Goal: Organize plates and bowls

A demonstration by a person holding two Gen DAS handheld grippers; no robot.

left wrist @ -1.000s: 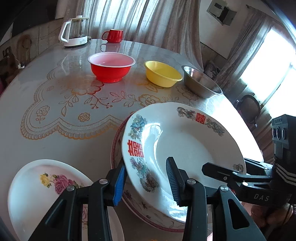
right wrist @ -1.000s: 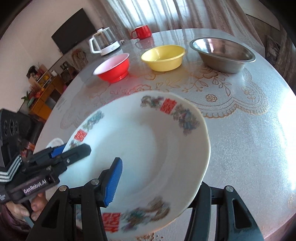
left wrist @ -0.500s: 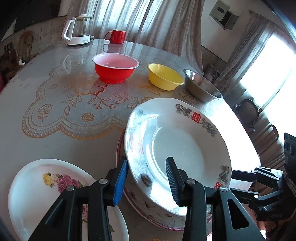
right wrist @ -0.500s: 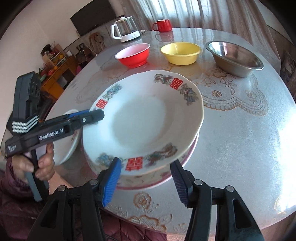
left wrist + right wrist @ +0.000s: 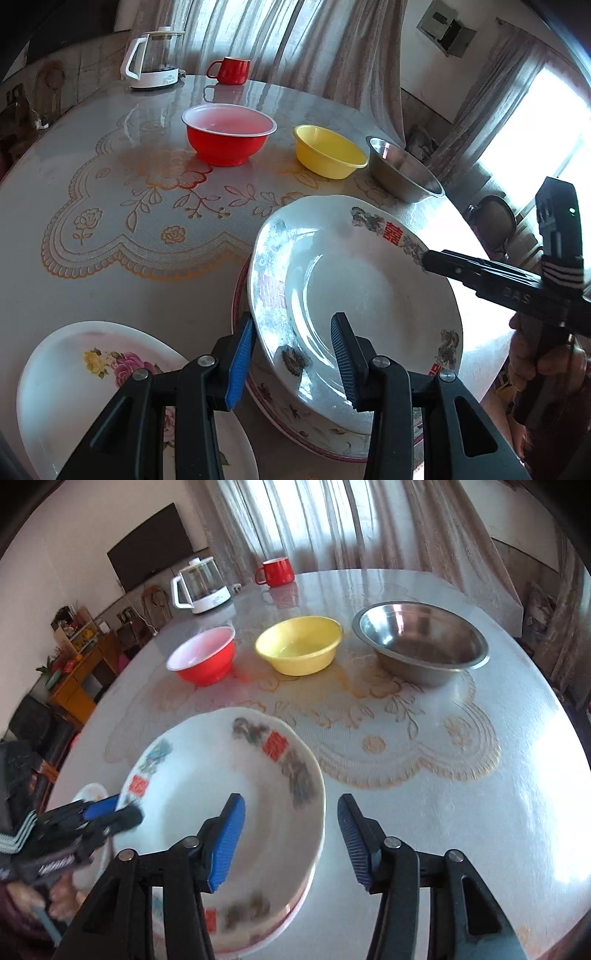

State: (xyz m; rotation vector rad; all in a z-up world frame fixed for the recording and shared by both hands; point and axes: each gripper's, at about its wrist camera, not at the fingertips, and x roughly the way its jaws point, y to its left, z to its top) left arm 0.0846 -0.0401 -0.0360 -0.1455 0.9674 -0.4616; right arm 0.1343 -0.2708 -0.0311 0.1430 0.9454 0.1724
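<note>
Left wrist view: left gripper point(image 5: 291, 354) jaws apart, straddling near rim of white patterned plate point(image 5: 369, 288), which sits on a red-rimmed plate point(image 5: 314, 439); rose plate point(image 5: 92, 380) just beside.

Right wrist view: right gripper point(image 5: 291, 838) jaws apart, straddling the plate's right rim. Red bowl point(image 5: 203, 661), yellow bowl point(image 5: 299, 646), steel bowl point(image 5: 421, 642) stand beyond.

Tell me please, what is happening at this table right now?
A person with two handheld grippers is stacking plates. The white deep plate with red characters sits on a red-rimmed floral plate. The left gripper has its fingers open around the top plate's near rim; the right gripper is open beside it. A white rose-patterned plate and red, yellow and steel bowls wait.
</note>
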